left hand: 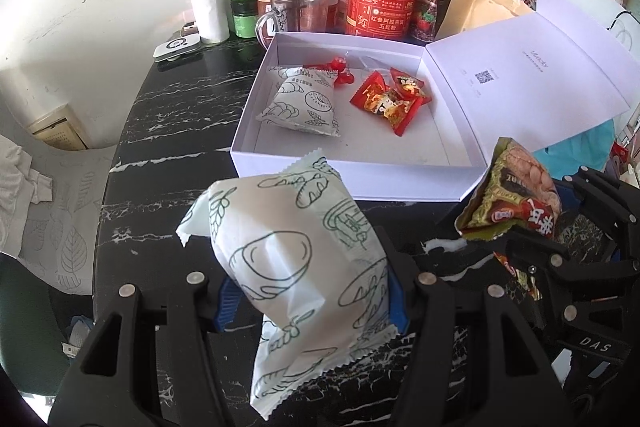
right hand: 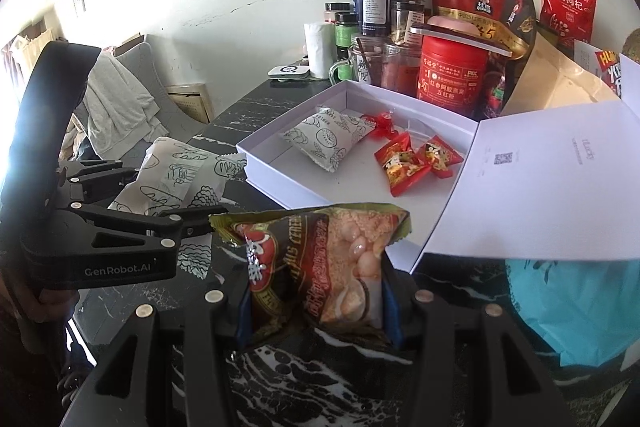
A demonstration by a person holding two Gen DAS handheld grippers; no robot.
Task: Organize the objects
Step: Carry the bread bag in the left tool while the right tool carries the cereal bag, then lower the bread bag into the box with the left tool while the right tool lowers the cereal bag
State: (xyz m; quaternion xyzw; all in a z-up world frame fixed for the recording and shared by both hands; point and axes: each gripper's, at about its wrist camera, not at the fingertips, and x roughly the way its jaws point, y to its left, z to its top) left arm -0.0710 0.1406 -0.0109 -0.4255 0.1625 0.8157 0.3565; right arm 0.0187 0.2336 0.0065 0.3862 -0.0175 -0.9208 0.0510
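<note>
Both grippers are loaded. The left gripper (left hand: 310,301) is clamped on a white bread packet (left hand: 296,263), and the right gripper (right hand: 316,311) is clamped on a green-and-red snack bag (right hand: 320,259). Each packet hangs above the black marble table (left hand: 168,131), just short of the open white box (left hand: 256,131), which lies toward 12 o'clock from both tools.

To finish the step well, I would carry each packet over the near wall before letting go, and aim for the bare floor of the box at about 5 o'clock from the second bread packet (left hand: 300,103) and the red candies (left hand: 390,97) already inside. The raised lid (left hand: 532,75) stands at 2 o'clock and could catch the snack bag; staggering the two drops should keep the grippers from bumping each other.

The blue pads are mostly covered by the wrappers, so the depth of each grip is hard to judge. The lower ends of both packets run behind the gripper frames. What lies under the lid is hidden.
</note>
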